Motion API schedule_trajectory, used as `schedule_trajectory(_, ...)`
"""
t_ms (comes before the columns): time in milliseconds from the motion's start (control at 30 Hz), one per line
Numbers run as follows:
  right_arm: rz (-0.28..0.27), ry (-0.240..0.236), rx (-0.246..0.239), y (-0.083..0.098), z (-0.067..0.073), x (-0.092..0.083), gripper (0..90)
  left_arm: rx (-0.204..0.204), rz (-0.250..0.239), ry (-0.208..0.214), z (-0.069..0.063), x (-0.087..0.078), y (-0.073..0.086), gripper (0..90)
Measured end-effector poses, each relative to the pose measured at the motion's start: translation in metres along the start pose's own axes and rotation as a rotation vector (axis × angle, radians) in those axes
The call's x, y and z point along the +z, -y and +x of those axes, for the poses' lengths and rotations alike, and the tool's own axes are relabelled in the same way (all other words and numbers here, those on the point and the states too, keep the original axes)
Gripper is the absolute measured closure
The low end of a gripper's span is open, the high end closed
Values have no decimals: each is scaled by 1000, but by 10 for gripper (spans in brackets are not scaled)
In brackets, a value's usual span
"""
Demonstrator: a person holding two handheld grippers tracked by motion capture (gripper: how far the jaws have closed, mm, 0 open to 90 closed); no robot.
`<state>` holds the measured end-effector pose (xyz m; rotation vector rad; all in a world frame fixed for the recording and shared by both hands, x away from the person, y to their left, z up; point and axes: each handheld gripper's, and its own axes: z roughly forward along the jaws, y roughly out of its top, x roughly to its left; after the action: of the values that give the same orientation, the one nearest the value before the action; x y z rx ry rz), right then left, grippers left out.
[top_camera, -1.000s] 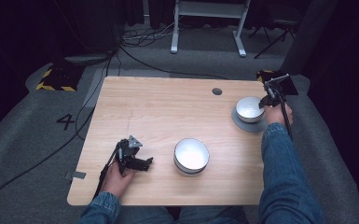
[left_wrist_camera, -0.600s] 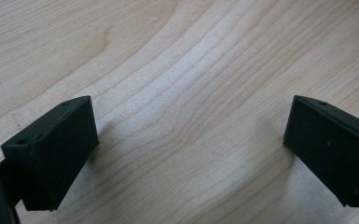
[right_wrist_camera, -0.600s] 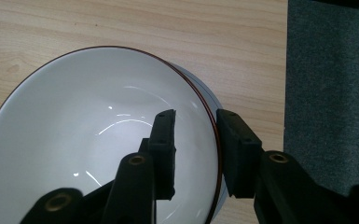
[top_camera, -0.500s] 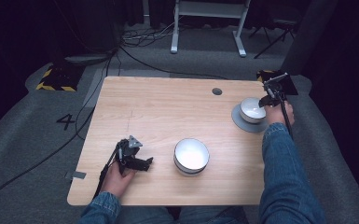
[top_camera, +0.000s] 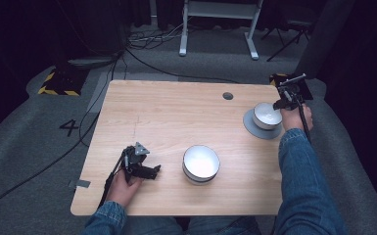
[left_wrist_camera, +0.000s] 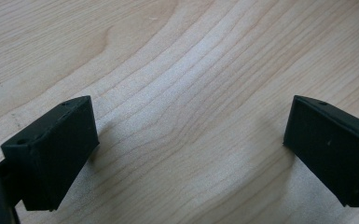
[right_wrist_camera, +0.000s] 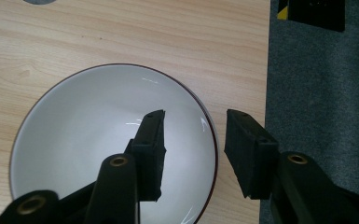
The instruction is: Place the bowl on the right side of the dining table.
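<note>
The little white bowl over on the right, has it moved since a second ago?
Yes. The small bowl has shifted toward the far edge, nearer the table's round hole, uncovering more of the grey plate beneath.

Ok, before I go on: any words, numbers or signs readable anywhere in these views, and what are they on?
"4": a dark numeral on the grey floor covering left of the table.
Yellow and black hazard stripes: a warning pattern on the floor beyond the numeral, no wording.
The bowls, grippers and table top carry no readable text.
</note>
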<state>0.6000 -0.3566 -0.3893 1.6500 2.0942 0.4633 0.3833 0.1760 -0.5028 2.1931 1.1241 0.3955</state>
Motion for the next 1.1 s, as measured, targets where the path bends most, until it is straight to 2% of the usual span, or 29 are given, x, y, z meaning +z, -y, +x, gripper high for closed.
schedule_trajectory(200,-54,-26,-39,-5,7,-19,546,0,0,-2,0,0,0,28)
schedule_trajectory(300,-105,-47,-55,-7,13,-33,538,1,0,-1,0,0,0,28)
schedule_trajectory(467,-148,-91,-93,-8,27,-52,535,2,0,-4,0,0,0,28)
schedule_trajectory(900,-201,-214,-239,5,71,-94,520,2,1,-3,0,0,0,28)
schedule_trajectory(1100,-202,-259,-273,20,86,-107,511,5,1,-2,0,0,0,28)
